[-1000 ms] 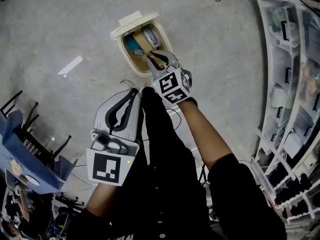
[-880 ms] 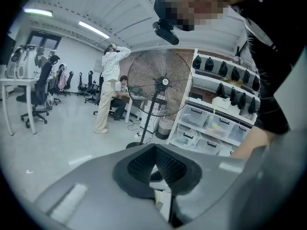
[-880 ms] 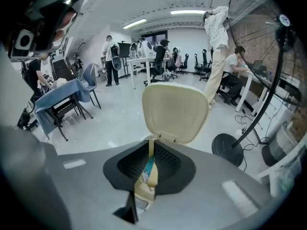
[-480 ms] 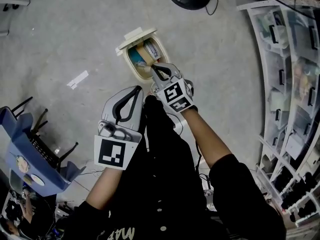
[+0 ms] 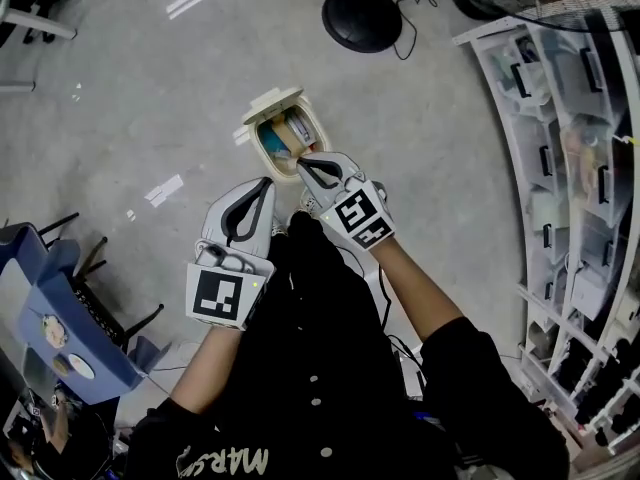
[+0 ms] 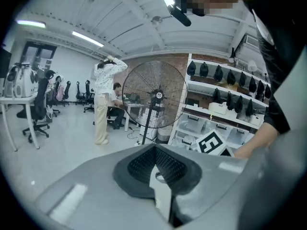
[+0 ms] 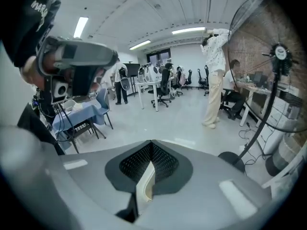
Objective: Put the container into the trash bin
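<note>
grey concrete floor (image 5: 120, 88), pale tape strips (image 5: 165, 190) on it. white shelving (image 5: 590, 118) with clear bins along one side. pedestal fan (image 6: 154, 96) on a round black base (image 5: 361, 18), brick wall (image 6: 180, 66) behind. blue-covered table (image 7: 79, 115). black office chairs (image 7: 164, 91). white ribbed ceiling (image 7: 158, 8), strip lights (image 7: 189, 30) lit.

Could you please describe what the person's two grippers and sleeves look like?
Both the left gripper and right gripper are pale grey and tapered, with black ridged pads; each carries a white cube with black square markers. The person wears short black sleeves.
</note>
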A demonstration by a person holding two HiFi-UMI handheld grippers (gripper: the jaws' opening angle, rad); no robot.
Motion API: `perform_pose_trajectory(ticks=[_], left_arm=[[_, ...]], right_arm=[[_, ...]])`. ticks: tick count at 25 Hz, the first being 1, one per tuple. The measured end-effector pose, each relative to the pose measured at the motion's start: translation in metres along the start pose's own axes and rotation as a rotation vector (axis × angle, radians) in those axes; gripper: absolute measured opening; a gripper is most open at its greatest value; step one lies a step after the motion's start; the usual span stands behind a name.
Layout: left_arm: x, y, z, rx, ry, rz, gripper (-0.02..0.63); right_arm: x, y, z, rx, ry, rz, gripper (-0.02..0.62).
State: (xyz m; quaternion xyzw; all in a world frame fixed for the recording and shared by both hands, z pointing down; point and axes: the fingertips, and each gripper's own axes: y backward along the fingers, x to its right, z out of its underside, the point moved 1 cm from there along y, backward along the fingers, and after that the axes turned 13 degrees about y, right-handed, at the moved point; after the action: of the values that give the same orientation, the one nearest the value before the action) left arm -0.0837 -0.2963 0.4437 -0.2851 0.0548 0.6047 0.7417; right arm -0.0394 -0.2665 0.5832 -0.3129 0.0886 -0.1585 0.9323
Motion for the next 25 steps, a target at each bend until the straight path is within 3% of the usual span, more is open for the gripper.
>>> perform_pose_trajectory(ticks=[8, 18, 25], left_arm=[[0.022, 0.028, -0.040, 0.060, -0.028, 0.001, 0.000], [0.037, 0.054, -0.084, 0.150, -0.093, 0.006, 0.000], [0.050, 0.072, -0.107, 0.194, -0.118, 0.037, 0.000]], right_arm=[[0.000, 0.068, -0.066, 0.094, 0.026, 0.063, 0.023], [0.010, 0.146, -0.131, 0.216, 0.018, 0.207, 0.023], [0.018, 0.195, -0.157, 0.299, 0.000, 0.308, 0.023]])
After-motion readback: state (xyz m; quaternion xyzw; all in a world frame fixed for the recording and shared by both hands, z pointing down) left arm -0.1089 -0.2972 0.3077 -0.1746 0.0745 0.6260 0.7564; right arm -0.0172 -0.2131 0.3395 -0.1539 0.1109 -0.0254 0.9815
